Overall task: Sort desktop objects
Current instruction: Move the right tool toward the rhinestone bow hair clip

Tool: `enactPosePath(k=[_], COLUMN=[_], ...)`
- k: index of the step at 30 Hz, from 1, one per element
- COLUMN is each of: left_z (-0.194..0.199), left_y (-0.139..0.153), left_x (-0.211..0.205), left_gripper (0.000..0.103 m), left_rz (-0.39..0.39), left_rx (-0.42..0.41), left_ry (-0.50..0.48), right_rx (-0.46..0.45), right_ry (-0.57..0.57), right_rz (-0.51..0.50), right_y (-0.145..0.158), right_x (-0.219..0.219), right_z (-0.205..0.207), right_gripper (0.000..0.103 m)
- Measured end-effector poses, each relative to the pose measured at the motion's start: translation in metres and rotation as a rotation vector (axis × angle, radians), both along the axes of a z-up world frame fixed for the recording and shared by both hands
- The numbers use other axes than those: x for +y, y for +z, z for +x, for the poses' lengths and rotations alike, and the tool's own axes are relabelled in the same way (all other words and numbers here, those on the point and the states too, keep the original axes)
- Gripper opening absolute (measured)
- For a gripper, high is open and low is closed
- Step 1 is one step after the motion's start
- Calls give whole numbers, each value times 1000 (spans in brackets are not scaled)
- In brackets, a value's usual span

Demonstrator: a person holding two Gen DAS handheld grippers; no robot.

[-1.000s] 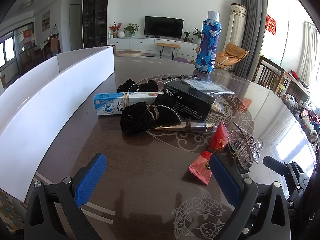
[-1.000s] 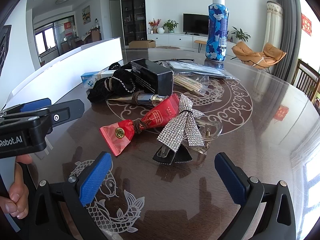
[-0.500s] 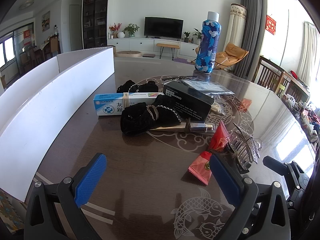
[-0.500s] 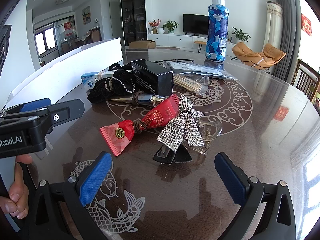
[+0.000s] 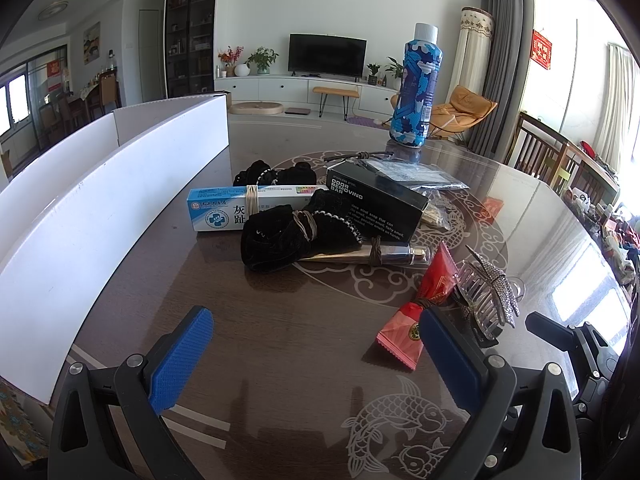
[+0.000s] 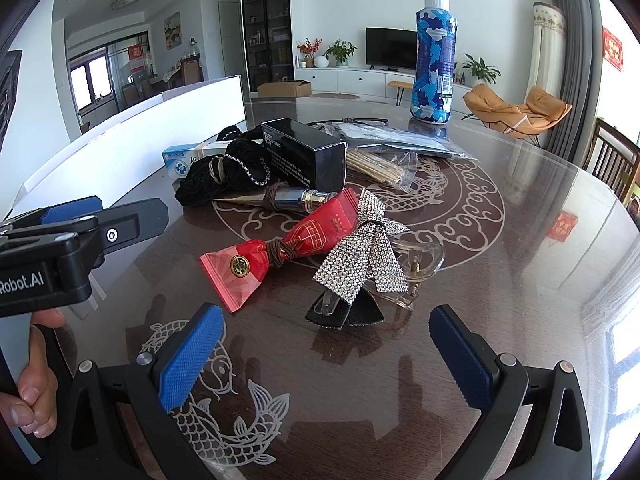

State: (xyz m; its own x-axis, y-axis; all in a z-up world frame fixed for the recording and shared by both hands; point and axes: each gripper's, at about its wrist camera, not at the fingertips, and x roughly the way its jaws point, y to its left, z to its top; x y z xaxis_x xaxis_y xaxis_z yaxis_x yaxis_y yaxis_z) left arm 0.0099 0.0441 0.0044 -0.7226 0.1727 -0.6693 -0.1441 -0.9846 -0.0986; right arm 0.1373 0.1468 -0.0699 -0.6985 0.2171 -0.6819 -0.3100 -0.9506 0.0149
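Your left gripper (image 5: 316,354) hangs over the table (image 5: 288,332) with its fingers spread wide, holding nothing. Your right gripper (image 6: 326,354) is just as wide apart and empty. From the right wrist, the red packet (image 6: 280,254) lies at 11 o'clock just ahead, touching the bow clip (image 6: 360,264) at 12. Farther along at 11 sit the black pouch (image 6: 218,180) and black box (image 6: 304,152); the bottle (image 6: 434,60) stands upright at 1. The white divider (image 5: 100,216) runs along 10 o'clock from your left wrist.
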Motion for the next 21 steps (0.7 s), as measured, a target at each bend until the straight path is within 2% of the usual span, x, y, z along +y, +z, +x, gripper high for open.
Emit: enactPosePath(k=[10,14,21], left_z=[0,0,0], left_y=[0,0,0], left_x=[1,2,2], left_gripper=[103,103,103], left_rz=[3,4,-3], left_rx=[2,3,1], left_ry=[-2,-3,-6], right_rx=[33,-13,-144], right_ry=[-9,-23,-30], right_rz=[-42,-24,-10], right_y=[12,12,-3], right_x=[6,15,36], right_z=[17,33,53], right_gripper=[103,103,103])
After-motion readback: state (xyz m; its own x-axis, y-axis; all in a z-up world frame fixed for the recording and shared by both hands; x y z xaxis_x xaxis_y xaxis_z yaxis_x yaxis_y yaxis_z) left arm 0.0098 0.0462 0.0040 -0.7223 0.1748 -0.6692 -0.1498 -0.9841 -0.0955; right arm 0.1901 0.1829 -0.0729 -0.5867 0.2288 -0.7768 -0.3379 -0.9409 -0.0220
